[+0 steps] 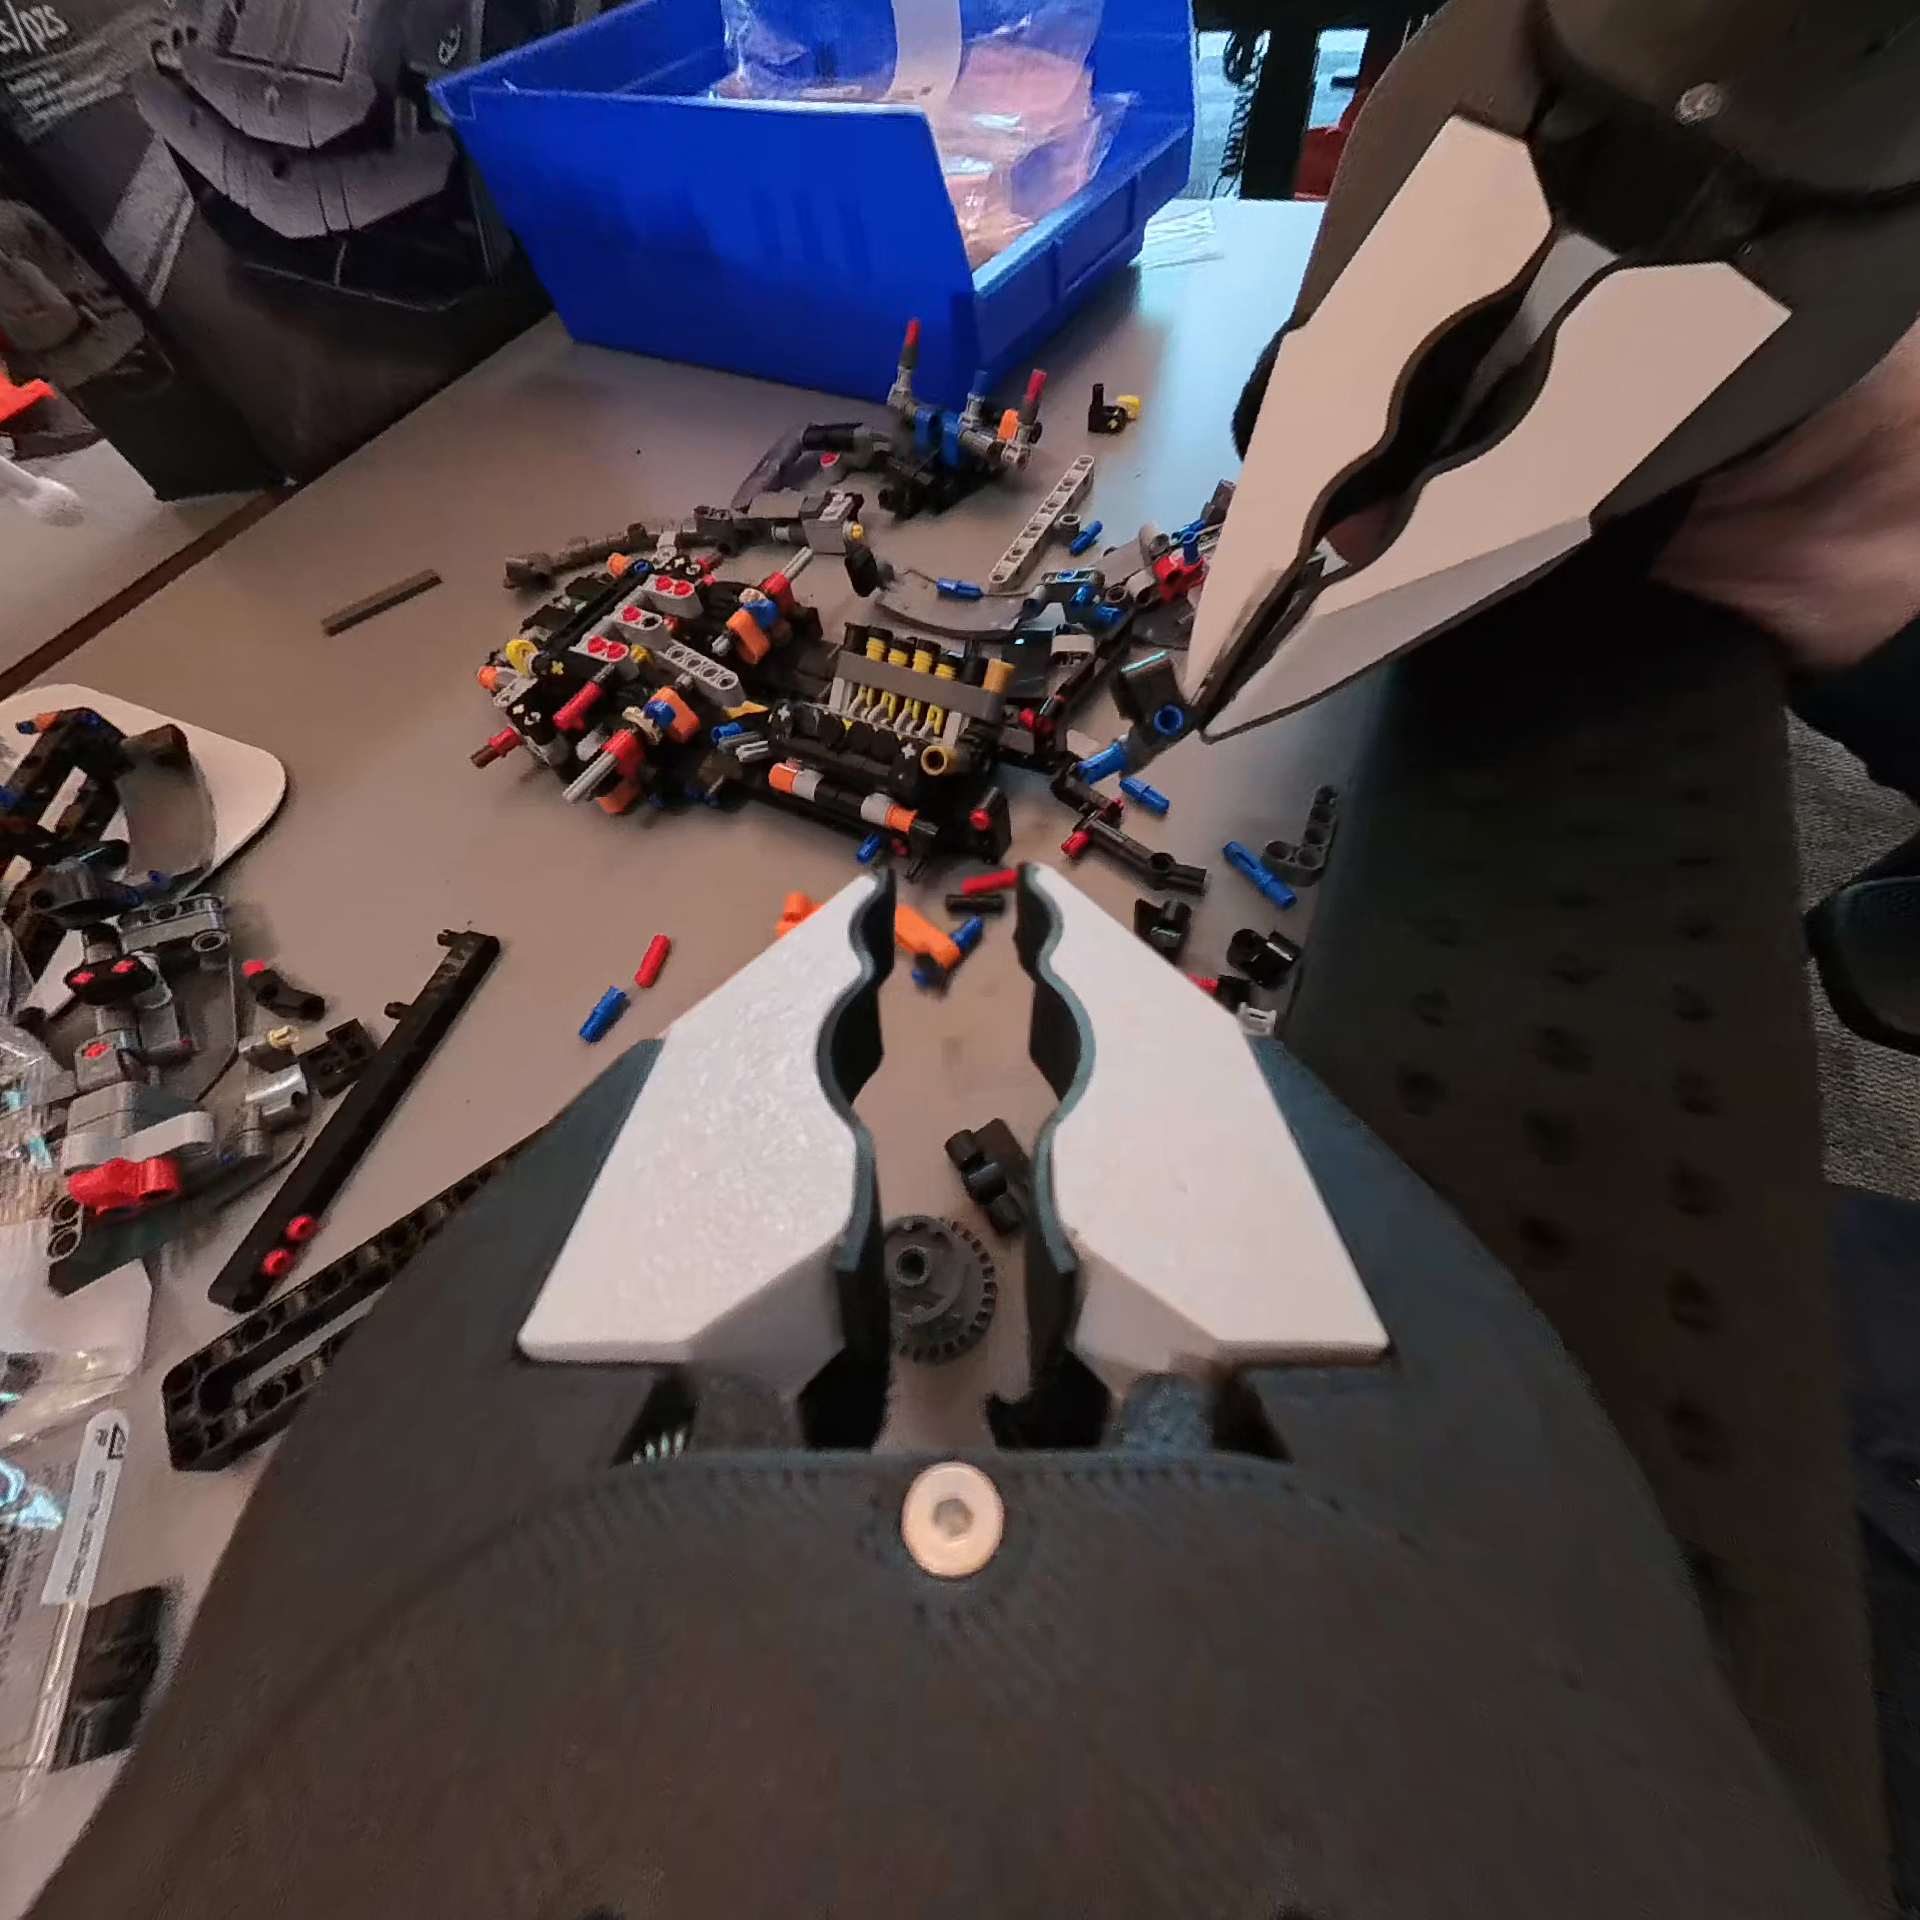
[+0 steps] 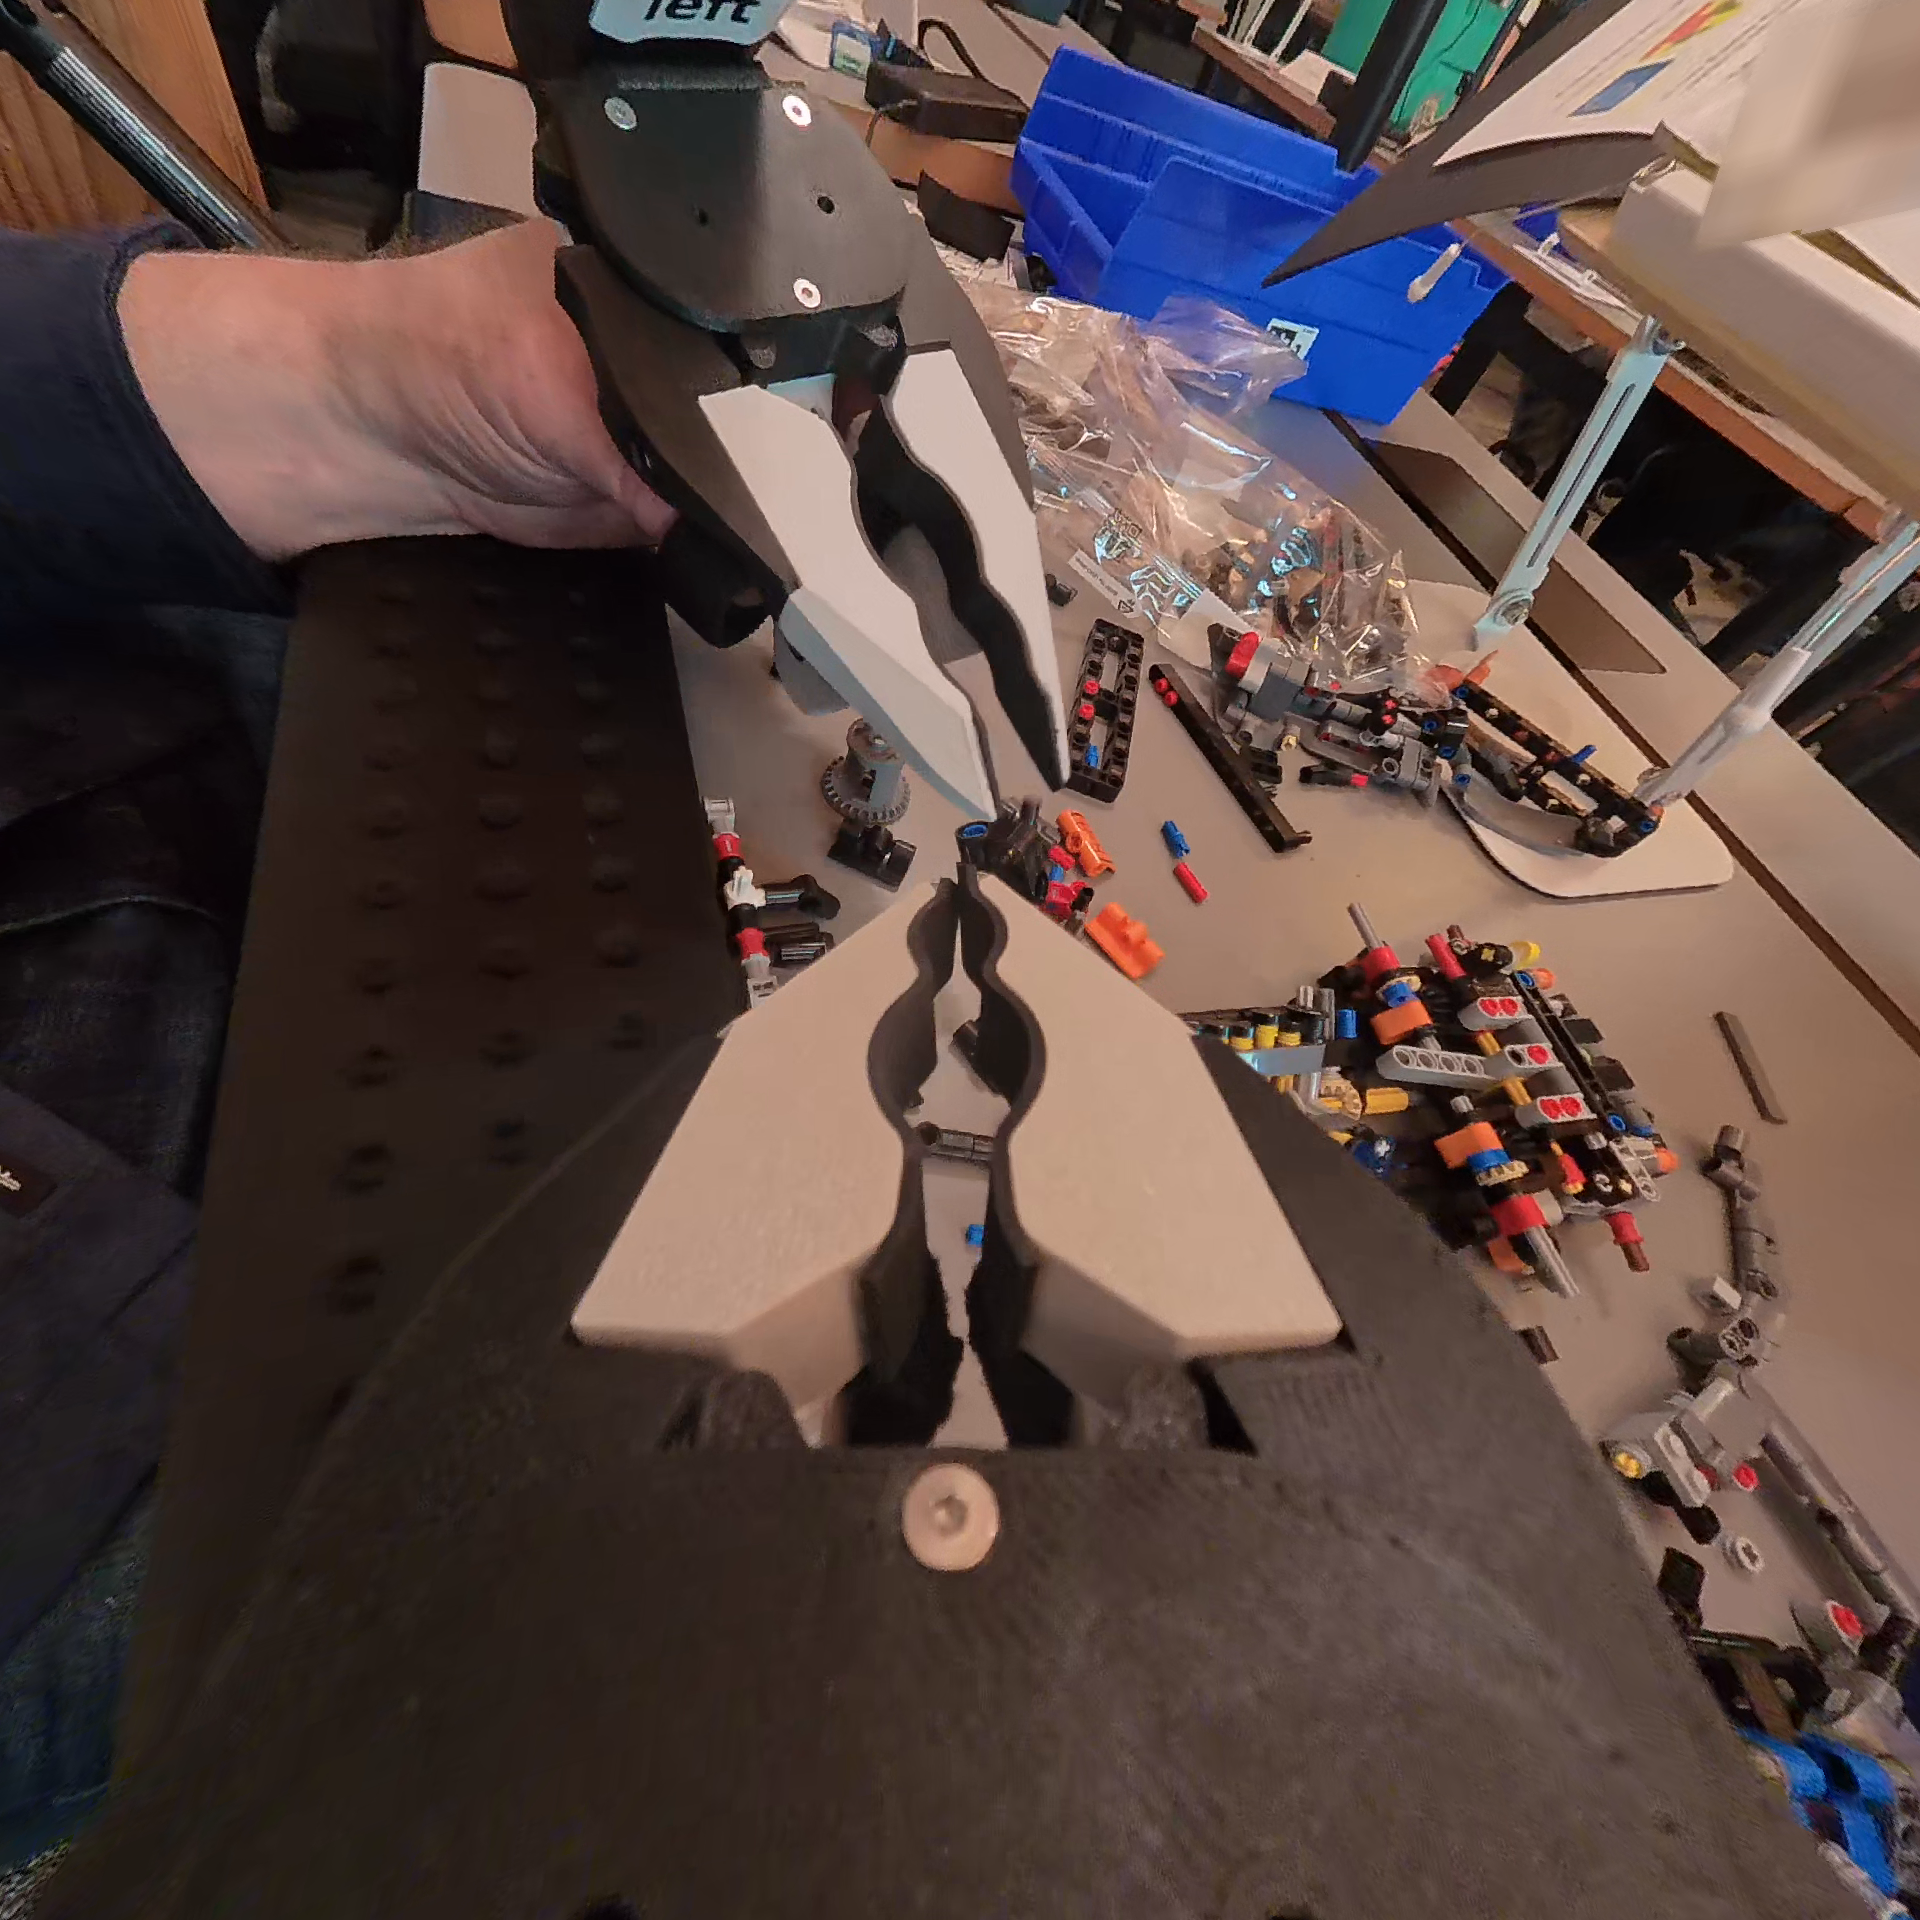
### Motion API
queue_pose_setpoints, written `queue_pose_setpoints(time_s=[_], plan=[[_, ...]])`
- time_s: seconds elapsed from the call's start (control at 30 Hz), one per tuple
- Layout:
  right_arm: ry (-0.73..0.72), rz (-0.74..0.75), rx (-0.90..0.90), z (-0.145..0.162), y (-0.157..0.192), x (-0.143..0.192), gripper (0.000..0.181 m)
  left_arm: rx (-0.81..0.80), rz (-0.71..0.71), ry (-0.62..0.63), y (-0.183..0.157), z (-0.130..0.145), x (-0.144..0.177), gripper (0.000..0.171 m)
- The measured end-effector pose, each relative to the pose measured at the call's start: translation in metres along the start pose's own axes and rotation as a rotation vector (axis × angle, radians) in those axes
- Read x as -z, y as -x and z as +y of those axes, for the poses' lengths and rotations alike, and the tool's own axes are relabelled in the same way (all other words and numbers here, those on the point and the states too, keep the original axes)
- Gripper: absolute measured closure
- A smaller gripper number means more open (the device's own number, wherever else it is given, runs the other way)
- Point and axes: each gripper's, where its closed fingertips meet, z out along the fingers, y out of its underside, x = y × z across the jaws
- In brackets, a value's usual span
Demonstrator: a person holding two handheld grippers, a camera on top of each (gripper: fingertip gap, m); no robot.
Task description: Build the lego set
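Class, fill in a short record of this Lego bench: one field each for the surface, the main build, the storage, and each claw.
surface: grey table strewn with loose pins and beams
main build: part-built Lego assembly, mid-table
storage: blue bin behind the build
left claw: open, empty, over loose pieces
right claw: tips nearly shut; any pinched piece cannot be made out

A blue bin (image 1: 790,208) stands on the grey table (image 1: 416,540).

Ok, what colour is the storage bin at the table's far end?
Blue bin; clearest in the left wrist view.
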Motion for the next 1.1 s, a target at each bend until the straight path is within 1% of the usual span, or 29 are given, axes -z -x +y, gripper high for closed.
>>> queue_pose_setpoints(time_s=[0.07,0.17,0.27,0.33,0.43,0.57,0.6,0.73,0.93,1.03,1.1], plan=[[0.000,-0.007,-0.009,0.001,0.000,0.000,0.181,-0.006,0.032,-0.036,-0.006,-0.007,0.002,0.146],[0.009,-0.013,-0.011,0.002,0.001,-0.002,0.181,-0.057,0.085,-0.094,-0.023,-0.019,0.004,0.143],[0.010,-0.040,0.003,0.001,0.007,-0.003,0.181,-0.129,0.118,-0.096,-0.039,-0.022,0.000,0.142],[0.011,-0.055,0.011,0.001,0.011,-0.004,0.181,-0.157,0.112,-0.084,-0.042,-0.022,-0.003,0.146],[-0.006,-0.079,-0.017,-0.001,0.012,-0.002,0.181,-0.162,0.140,-0.111,-0.048,-0.025,0.000,0.151],[-0.045,-0.112,-0.051,-0.007,0.014,0.002,0.181,-0.178,0.134,-0.140,-0.050,-0.030,0.004,0.156],[-0.050,-0.120,-0.058,-0.008,0.015,0.002,0.181,-0.186,0.115,-0.145,-0.048,-0.032,0.006,0.164],[-0.081,-0.142,-0.076,-0.013,0.016,0.005,0.181,-0.181,0.123,-0.162,-0.049,-0.034,0.008,0.164],[-0.082,-0.122,-0.060,-0.013,0.015,0.005,0.181,-0.180,0.111,-0.156,-0.047,-0.034,0.009,0.165],[-0.079,-0.103,-0.037,-0.014,0.014,0.005,0.181,-0.152,0.117,-0.154,-0.045,-0.034,0.009,0.165],[-0.095,-0.092,-0.019,-0.018,0.014,0.007,0.181,-0.111,0.149,-0.178,-0.046,-0.037,0.012,0.166]])
